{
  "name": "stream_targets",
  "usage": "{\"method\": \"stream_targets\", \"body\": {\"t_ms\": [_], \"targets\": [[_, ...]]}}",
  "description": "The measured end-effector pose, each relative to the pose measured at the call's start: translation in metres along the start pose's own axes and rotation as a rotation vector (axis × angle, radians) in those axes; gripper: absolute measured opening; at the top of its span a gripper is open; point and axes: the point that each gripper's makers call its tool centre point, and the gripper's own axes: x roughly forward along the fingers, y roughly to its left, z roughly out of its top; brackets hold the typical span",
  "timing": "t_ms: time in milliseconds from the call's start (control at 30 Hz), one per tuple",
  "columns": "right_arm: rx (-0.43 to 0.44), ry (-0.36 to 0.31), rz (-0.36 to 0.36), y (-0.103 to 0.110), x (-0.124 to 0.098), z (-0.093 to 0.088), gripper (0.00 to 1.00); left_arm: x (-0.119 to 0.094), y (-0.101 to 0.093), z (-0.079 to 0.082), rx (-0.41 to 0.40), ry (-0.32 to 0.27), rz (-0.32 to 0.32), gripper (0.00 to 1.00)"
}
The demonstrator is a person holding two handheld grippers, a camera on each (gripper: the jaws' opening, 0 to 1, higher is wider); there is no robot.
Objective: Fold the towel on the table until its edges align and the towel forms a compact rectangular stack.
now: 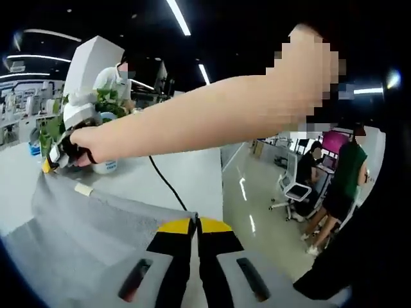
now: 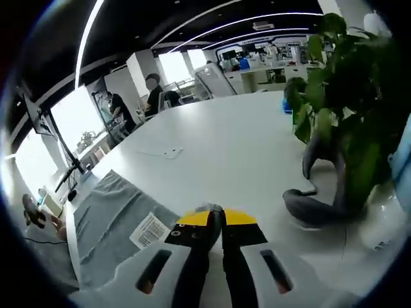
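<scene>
- The towel [image 2: 109, 218] carries a white sewn tag with a barcode [image 2: 149, 230]; its printing is too small for me to read.
- The towel is grey, with a faint ribbed weave, and lies spread on the white table [image 2: 225, 147]. In my left gripper view the same towel [image 1: 83, 224] runs from my jaws toward the far corner, with a small cream tag [image 1: 83, 189] at its edge.
- My left gripper [image 1: 195, 226] has its yellow-tipped jaws pressed together over the towel's near edge; I cannot tell for certain whether cloth is caught between them.
- My right gripper [image 2: 216, 221] has its jaws closed tip to tip at the towel's edge, beside the barcode tag; whether it pinches the fabric I cannot tell.
- In the left gripper view my right gripper [image 1: 64, 151] sits at the towel's far corner, with my forearm [image 1: 212, 119] crossing the scene.
- A leafy potted plant [image 2: 350, 109] stands on the table near my right gripper, and a grey curved object [image 2: 318, 192] lies at its foot.
- A black cable [image 1: 168, 185] trails across the table.
- People sit and stand at desks [image 1: 331, 176] beyond the table's edge.
</scene>
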Motion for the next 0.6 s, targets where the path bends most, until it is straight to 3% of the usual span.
{"method": "stream_targets", "body": {"t_ms": [67,167,267,433,600], "targets": [[-0.025,-0.007,-0.01,0.002,-0.009,0.005,0.03,-0.002,-0.007,0.009,0.003,-0.015,-0.008,0.02],[0.004,-0.054,-0.007,0.007,-0.023,0.018,0.03,-0.006,-0.016,0.021,0.022,-0.043,-0.015,0.02],[-0.012,-0.049,-0.022,0.009,-0.037,0.023,0.03,-0.006,-0.027,0.039,0.011,-0.102,-0.031,0.02],[0.02,-0.075,-0.034,0.009,-0.058,0.033,0.03,-0.006,-0.037,0.054,0.005,-0.143,-0.033,0.02],[0.019,-0.078,-0.044,0.012,-0.068,0.037,0.03,-0.008,-0.047,0.059,0.038,-0.143,-0.031,0.02]]}}
